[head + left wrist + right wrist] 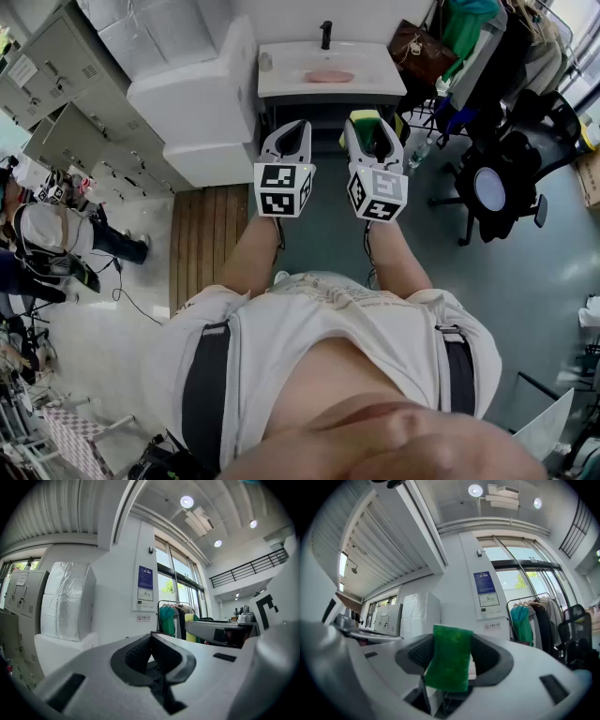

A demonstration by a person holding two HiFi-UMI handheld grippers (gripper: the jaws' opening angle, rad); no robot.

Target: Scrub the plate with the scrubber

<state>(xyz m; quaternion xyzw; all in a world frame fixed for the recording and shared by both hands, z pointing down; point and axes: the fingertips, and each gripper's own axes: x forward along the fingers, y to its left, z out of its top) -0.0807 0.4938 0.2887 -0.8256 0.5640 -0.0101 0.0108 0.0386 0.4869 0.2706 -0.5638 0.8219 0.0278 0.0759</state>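
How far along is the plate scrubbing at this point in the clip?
Done: the green scrubber is clamped in the right gripper. In hand: no scrubbing; both grippers are held in front of the person, short of the sink. Left: the pink plate lies in the sink untouched, the left gripper is shut and empty, so all scrubbing remains.

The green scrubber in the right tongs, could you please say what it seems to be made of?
The green rectangular scrubber looks like a coarse fibrous scouring pad, matte and fuzzy on its face; the head view shows a yellow layer joined to it, probably soft sponge foam.
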